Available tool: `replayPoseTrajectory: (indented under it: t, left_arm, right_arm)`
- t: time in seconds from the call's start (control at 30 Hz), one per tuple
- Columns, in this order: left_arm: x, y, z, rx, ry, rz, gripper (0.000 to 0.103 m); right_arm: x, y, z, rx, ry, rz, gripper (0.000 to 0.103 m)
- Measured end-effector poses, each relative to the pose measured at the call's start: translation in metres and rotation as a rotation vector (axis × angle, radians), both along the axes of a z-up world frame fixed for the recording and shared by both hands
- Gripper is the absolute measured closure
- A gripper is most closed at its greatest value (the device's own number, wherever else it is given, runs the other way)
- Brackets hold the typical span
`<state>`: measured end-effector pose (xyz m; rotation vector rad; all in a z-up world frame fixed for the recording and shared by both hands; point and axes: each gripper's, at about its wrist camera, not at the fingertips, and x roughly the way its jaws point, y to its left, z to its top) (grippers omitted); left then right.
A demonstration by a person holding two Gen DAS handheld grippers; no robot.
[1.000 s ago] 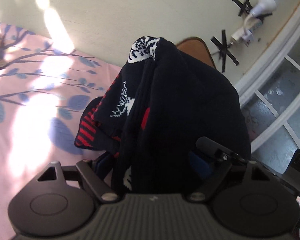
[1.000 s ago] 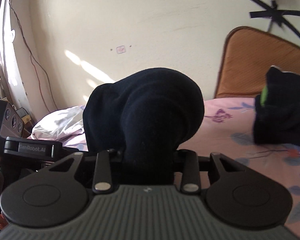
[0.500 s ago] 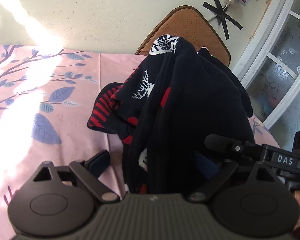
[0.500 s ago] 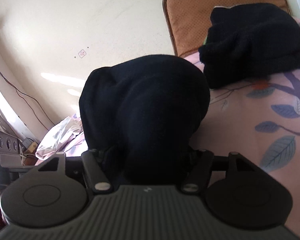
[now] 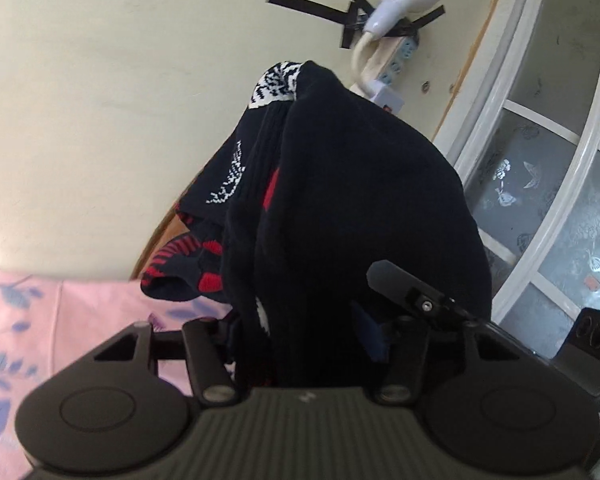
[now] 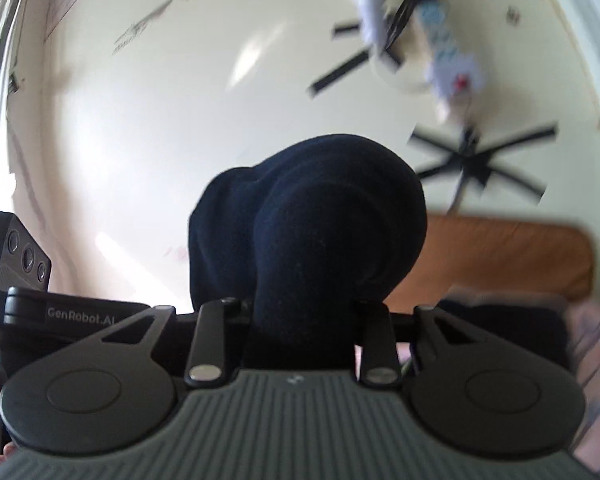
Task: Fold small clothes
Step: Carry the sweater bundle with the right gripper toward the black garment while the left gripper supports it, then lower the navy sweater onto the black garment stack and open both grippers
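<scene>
- The dark patterned garment [image 5: 364, 208] is being held between the left tongs [image 5: 308, 340], bunched and rising above them, clear of the pink bed [image 5: 60, 320].
- Its plain dark end [image 6: 312, 232] is being clamped in the right tongs [image 6: 300, 332].
- Both sets of jaws are closing.

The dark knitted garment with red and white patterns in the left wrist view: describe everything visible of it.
The dark knitted garment with red and white patterns is navy-black and soft-looking, bunched in thick folds. A white zigzag band marks its top edge, white stitched motifs and red patches show on its left folds, and a red-striped part hangs lowest at the left. It rises between the jaws of the left gripper, which are closing on it, lifted above the pink leaf-print bedsheet.
</scene>
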<state>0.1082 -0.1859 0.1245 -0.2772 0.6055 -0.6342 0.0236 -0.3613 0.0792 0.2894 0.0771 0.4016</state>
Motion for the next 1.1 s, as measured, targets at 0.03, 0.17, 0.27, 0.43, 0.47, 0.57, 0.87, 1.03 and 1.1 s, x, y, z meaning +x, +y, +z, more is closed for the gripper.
replayPoseTrajectory:
  t: [0.03,0.17,0.27,0.43,0.47,0.57,0.87,1.03,1.1]
  left_arm:
    - [0.018,-0.016,0.0,-0.004,0.003,-0.024,0.048]
    - [0.086,-0.064,-0.044,0.029,0.136,-0.033,0.047]
    - [0.12,-0.083,-0.108,0.129,0.304,0.028,0.042]
    - [0.112,-0.082,-0.114,0.138,0.215,0.001,0.039]
    - [0.113,-0.081,-0.112,0.144,0.221,-0.003,0.039]
    - [0.105,-0.08,-0.098,0.171,0.188,0.042,0.028]
    - [0.021,-0.028,-0.076,0.312,0.03,0.123,0.016]
    - [-0.034,-0.004,-0.095,0.375,0.042,0.135,0.015]
    - [-0.049,0.002,-0.104,0.39,0.054,0.136,0.014]
  right_arm:
    - [0.008,-0.01,0.001,-0.01,0.0,-0.034,0.07]
    - [0.072,-0.056,-0.025,-0.002,0.228,-0.141,0.068]
    - [0.122,-0.066,-0.098,-0.055,0.427,-0.2,0.059]
    - [0.12,-0.074,-0.113,-0.031,0.343,-0.193,0.055]
    - [0.112,-0.071,-0.116,-0.013,0.319,-0.195,0.051]
    - [0.104,-0.069,-0.111,-0.01,0.286,-0.212,0.034]
    - [0.023,-0.058,-0.094,0.049,0.323,-0.458,0.009]
    - [-0.044,-0.033,-0.118,0.109,0.37,-0.444,0.009]
    - [-0.062,-0.018,-0.124,0.094,0.382,-0.431,0.009]
